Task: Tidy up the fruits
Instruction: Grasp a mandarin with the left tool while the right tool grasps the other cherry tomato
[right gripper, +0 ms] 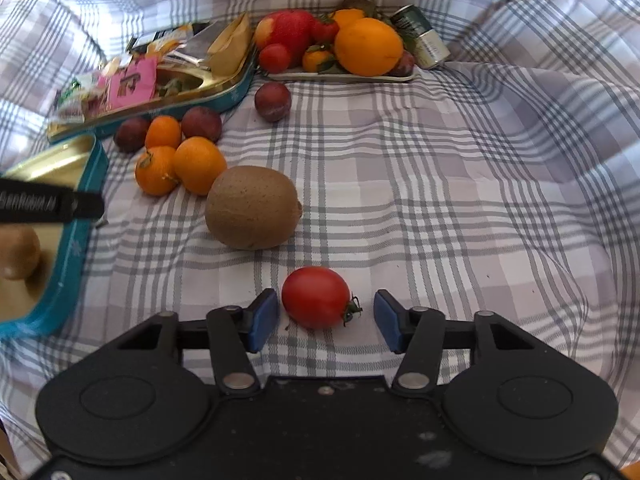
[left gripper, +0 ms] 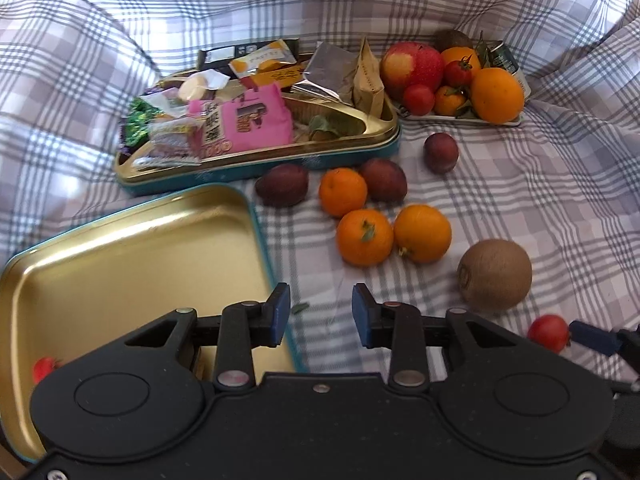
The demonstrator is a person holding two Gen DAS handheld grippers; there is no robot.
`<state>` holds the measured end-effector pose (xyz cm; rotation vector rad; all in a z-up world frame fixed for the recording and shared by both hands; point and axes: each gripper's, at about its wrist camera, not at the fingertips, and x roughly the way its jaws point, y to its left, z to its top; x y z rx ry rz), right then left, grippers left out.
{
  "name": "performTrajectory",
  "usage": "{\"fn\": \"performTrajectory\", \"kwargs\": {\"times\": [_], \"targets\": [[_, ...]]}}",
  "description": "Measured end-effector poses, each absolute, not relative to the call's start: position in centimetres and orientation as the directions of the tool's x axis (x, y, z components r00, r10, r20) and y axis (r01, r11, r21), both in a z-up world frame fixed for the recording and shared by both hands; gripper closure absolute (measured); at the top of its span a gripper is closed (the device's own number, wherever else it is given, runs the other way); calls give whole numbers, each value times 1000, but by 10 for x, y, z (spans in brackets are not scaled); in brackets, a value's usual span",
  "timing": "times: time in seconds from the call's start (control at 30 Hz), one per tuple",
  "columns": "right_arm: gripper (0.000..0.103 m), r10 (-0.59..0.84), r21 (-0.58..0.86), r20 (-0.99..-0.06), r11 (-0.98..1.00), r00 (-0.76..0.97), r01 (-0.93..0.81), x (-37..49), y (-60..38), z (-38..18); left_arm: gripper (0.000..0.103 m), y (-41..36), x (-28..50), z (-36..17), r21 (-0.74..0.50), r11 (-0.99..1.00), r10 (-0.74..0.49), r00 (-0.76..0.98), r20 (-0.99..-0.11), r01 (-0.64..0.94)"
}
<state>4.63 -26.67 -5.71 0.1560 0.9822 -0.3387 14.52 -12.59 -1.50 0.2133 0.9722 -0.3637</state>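
Note:
A red cherry tomato [right gripper: 316,297] lies on the checked cloth between the pads of my right gripper [right gripper: 326,316]. The pads stand a little apart from it on both sides, so the gripper is open. Just beyond it rests a brown kiwi [right gripper: 252,208]. My left gripper [left gripper: 320,316] hovers at the right rim of an empty-looking gold tin lid [left gripper: 140,248], open with nothing between its fingers. A small red tomato [left gripper: 44,368] lies in that lid's near corner. Three mandarins [left gripper: 364,236] and three dark plums [left gripper: 282,185] lie loose on the cloth.
A teal tin [left gripper: 260,164] filled with snack packets sits behind the lid. A white plate [left gripper: 460,119] at the back holds an apple, oranges and tomatoes, with a can [right gripper: 424,38] beside it. Folded cloth rises all around.

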Motion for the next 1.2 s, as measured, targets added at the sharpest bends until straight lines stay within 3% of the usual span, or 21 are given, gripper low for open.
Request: {"fn": "performTrajectory", "kwargs": {"times": [0.17, 0.77, 1.2], "targets": [[58, -210, -24, -831, 939, 515, 344, 49, -266, -59, 60, -136, 157, -20, 2, 908, -230, 503, -833, 419], [57, -219, -40, -809, 946, 545, 321, 49, -264, -64, 55, -153, 182, -36, -75, 893, -302, 469, -830, 444], [55, -251, -47, -766, 940, 591, 339, 40, -258, -69, 50, -159, 189, -54, -61, 911, -268, 473, -839, 408]]}}
